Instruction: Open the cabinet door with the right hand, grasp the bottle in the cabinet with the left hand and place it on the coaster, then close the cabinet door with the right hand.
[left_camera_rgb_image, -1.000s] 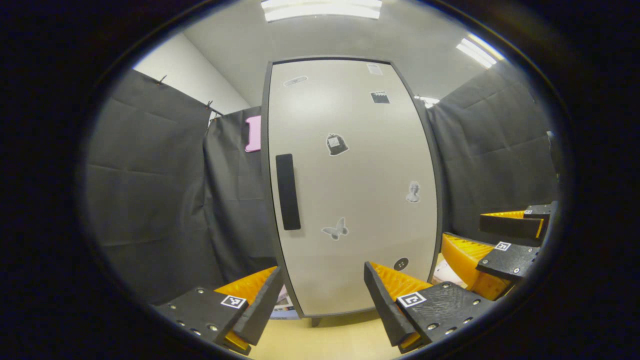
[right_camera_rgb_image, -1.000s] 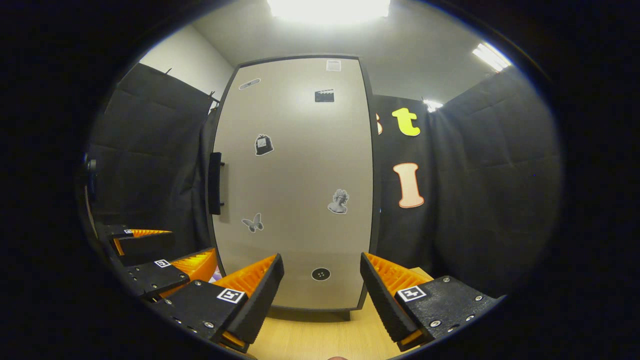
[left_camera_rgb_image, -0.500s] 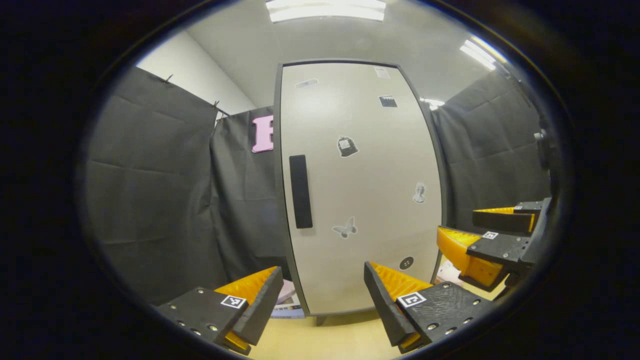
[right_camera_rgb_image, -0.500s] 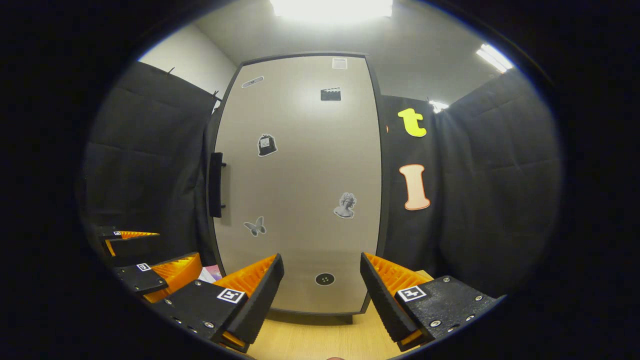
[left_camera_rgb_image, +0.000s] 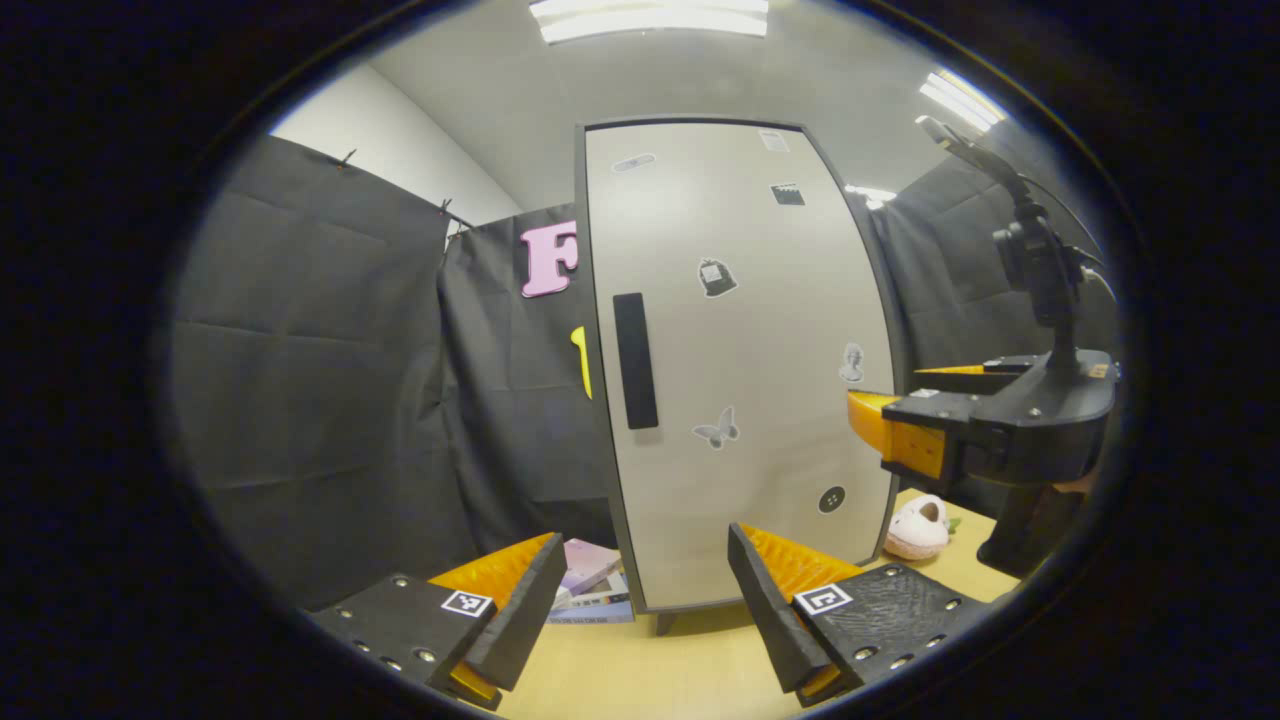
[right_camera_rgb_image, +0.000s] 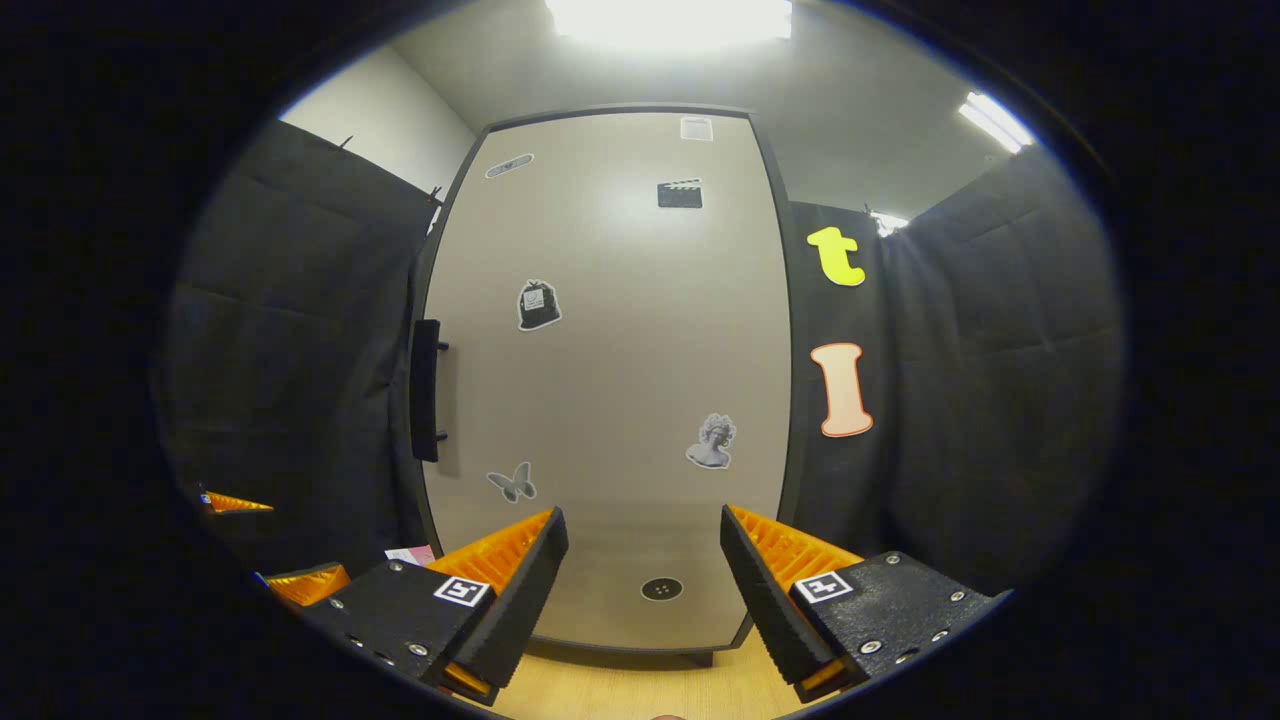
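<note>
1. At the far left of the left gripper view, black cloth walls close off the booth, and a small stack of books (left_camera_rgb_image: 590, 590) lies on the desk (left_camera_rgb_image: 680, 680) just left of the cabinet's foot.
2. Your left gripper (left_camera_rgb_image: 640, 610) sits at the bottom of that view with its fingers spread wide and nothing between them, held short of the cabinet and not touching it.
3. Straight ahead of it stands the cabinet door (left_camera_rgb_image: 740, 360), tall, pale and shut, with small stickers scattered over it. The bottle you are after cannot be seen behind the shut door.
4. A dark vertical handle (left_camera_rgb_image: 635, 347) is fixed near the door's left edge, about halfway up.
5. To the right of the cabinet, a small pale, rounded object (left_camera_rgb_image: 918, 528) rests on the desk near the cabinet's lower right corner.
6. At the right edge of the same view, your right gripper (left_camera_rgb_image: 930, 415) reaches in at about the door's mid height. It is seen side-on, with a gap visible between its two fingers.
7. In the right gripper view, the handle (right_camera_rgb_image: 427, 390) shows at the door's left edge, standing off the door (right_camera_rgb_image: 610, 380) on two short posts.
8. At the bottom of this view, your right gripper (right_camera_rgb_image: 645, 600) has its fingers spread apart and empty, pointing at the lower part of the door, well right of the handle.
</note>
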